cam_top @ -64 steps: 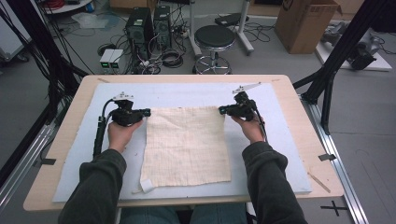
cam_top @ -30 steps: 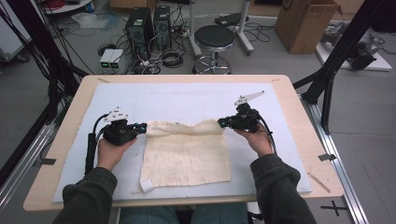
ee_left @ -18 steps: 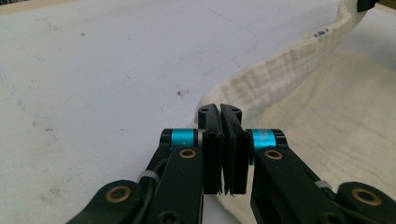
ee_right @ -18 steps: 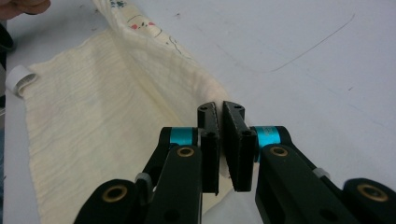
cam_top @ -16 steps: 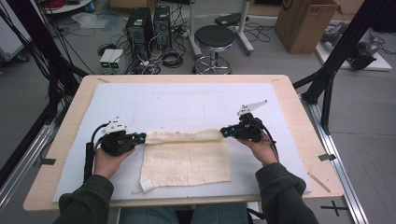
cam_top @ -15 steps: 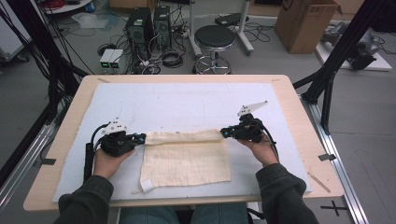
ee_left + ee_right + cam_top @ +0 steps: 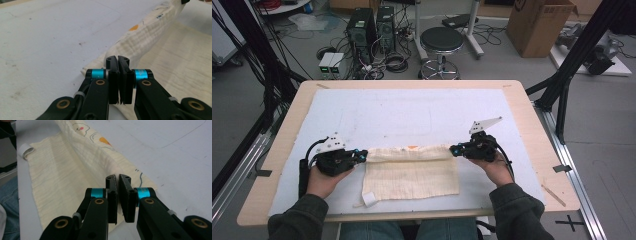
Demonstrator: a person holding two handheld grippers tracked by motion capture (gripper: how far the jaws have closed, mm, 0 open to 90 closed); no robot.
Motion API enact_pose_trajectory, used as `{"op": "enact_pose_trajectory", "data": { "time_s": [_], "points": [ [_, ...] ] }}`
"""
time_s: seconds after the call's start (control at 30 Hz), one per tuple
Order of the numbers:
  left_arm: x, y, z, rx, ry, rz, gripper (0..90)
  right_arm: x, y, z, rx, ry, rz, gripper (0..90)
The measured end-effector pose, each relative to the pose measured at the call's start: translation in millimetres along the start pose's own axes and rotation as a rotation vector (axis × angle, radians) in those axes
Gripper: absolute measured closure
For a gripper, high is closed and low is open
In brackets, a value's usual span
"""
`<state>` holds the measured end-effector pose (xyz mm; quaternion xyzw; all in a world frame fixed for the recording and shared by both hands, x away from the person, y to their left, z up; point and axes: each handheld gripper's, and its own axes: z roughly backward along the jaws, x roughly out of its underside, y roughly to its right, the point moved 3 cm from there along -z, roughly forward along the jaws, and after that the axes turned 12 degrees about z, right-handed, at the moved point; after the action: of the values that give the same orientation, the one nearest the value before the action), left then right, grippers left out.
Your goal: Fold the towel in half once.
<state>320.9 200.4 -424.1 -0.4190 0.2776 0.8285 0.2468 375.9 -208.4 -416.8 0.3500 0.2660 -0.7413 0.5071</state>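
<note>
Cloth between clamped tongs, mat beneath

Your high view looks forward and down over the whole worktop from your side. Each tongs camera rides low and close, facing inward along the cloth; all three views share that cloth.

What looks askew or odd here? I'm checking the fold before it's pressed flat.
Little stands out. The cloth is folded toward the person, both grippers pinching its far corners. A small white tag sticks out curled at the near left corner, and the near edge runs slightly slanted.
</note>
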Motion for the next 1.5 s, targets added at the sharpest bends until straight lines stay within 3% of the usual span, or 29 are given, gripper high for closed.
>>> {"op": "enact_pose_trajectory", "data": {
  "time_s": [0.23,0.43,0.87,1.3,1.5],
  "points": [
    [10.4,6.6,5.1,0.018,-0.018,0.001,86.9,5.9,-14.0,-0.7,-0.022,-0.015,0.019,85.0],
    [17.9,16.6,13.0,0.052,-0.028,-0.029,86.8,10.8,-25.1,3.8,-0.029,-0.017,0.033,85.0],
    [37.0,26.6,19.3,0.070,-0.040,-0.059,86.8,25.9,-39.2,3.8,-0.048,-0.015,0.029,84.9],
    [42.5,32.2,26.8,0.083,-0.040,-0.072,86.4,26.3,-47.3,6.2,-0.057,-0.027,0.040,84.5],
    [39.9,32.9,36.7,0.131,-0.017,-0.055,74.3,28.7,-54.2,10.4,-0.077,-0.034,0.038,76.3]
  ]
}}
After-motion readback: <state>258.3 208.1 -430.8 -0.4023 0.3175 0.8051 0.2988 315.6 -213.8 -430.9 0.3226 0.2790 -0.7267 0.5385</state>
